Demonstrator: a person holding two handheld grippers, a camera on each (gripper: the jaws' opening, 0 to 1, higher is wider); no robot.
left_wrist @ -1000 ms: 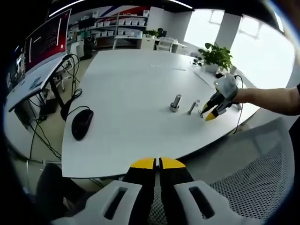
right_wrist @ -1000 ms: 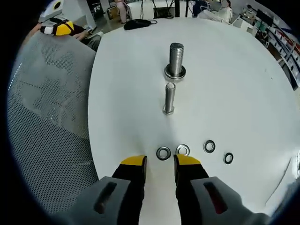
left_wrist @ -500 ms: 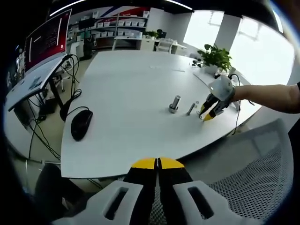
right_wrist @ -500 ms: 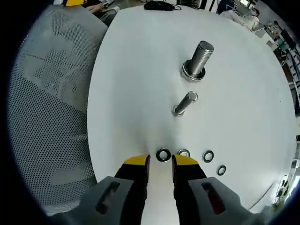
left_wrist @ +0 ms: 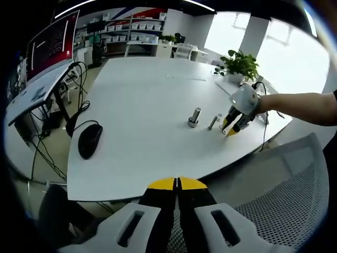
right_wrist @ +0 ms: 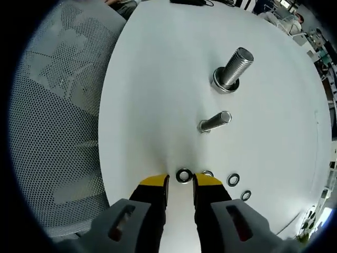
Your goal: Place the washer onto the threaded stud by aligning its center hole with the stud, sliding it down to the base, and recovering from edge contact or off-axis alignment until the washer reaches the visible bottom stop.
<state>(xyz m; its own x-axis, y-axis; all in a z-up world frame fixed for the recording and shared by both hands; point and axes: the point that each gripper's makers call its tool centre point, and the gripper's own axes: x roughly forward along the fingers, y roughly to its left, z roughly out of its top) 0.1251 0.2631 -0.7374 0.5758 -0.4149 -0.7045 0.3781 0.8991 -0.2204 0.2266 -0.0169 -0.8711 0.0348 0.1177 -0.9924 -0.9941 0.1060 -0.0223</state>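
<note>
Now the right gripper hovers, jaws apart, around a washer lying on the table near the thin stud; the left gripper stays off the table, jaws together.

A black computer mouse lies near the white tabletop's left edge, its cable trailing off the side; a potted plant stands at the far right; a mesh office chair sits beside the tabletop; shelves line the back wall.
</note>
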